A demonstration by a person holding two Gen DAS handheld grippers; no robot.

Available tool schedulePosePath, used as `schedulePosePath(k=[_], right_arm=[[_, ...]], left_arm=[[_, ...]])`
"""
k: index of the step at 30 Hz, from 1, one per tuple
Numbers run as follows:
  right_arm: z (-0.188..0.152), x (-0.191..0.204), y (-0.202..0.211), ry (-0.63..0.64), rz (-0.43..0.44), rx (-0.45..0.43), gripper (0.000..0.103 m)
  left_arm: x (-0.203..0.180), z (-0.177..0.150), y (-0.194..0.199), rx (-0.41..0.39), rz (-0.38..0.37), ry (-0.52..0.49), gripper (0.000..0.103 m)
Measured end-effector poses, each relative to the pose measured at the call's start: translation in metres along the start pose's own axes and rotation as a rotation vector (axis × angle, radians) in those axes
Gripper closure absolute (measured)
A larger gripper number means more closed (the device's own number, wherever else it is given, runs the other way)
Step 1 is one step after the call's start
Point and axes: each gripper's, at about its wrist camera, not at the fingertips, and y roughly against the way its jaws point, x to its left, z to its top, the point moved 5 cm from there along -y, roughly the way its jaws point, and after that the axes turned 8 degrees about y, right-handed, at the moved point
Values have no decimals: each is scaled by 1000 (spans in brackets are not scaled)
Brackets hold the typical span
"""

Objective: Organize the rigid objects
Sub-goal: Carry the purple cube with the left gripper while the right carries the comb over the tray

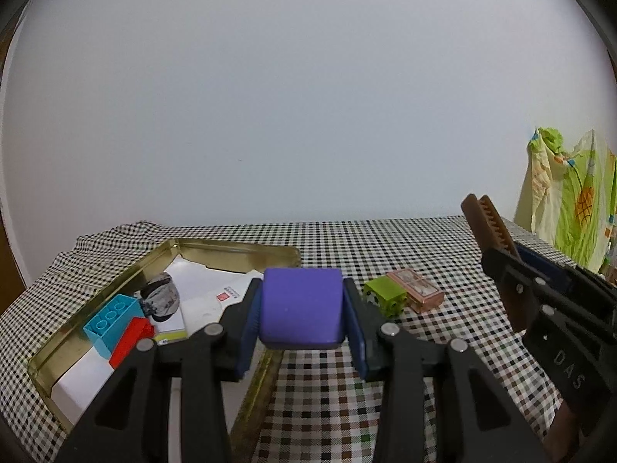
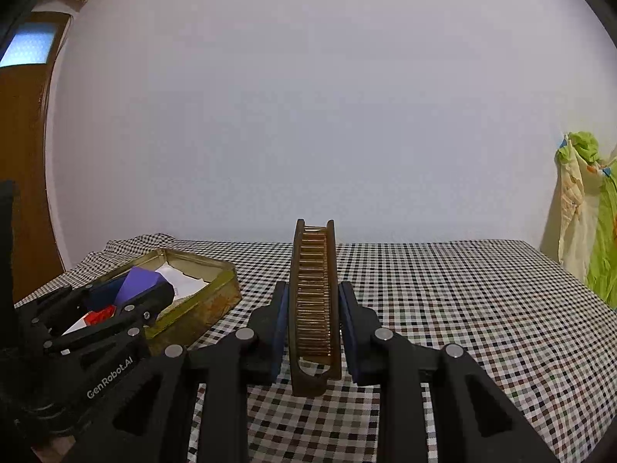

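My left gripper [image 1: 302, 310] is shut on a purple block [image 1: 302, 305] and holds it above the right rim of a gold tin box [image 1: 231, 249]. The tin holds a blue brick [image 1: 112, 318], a red brick [image 1: 129, 341], a grey camouflage lump [image 1: 160, 299] and white papers [image 1: 208, 289]. My right gripper [image 2: 314, 320] is shut on a brown comb [image 2: 314, 301], held upright above the table; the comb also shows in the left wrist view [image 1: 489, 231]. The tin [image 2: 200, 305] and purple block [image 2: 139, 281] show at the left of the right wrist view.
A green brick [image 1: 385, 295] and a small pink box [image 1: 416, 289] lie on the checkered tablecloth [image 1: 385, 239] right of the tin. A green and yellow cloth [image 1: 570, 208] hangs at the far right. A wooden door [image 2: 23, 177] stands at the left.
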Motion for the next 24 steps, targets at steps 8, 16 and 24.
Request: schedulePosePath(k=[8, 16, 24], right_arm=[[1, 4, -1, 17, 18, -7, 75], [3, 11, -2, 31, 40, -9, 75], [3, 18, 0, 39, 64, -13, 75]], left_arm=[[10, 0, 10, -24, 6, 12, 64], [18, 0, 16, -35, 11, 23, 64], [22, 2, 17, -47, 21, 31, 64]])
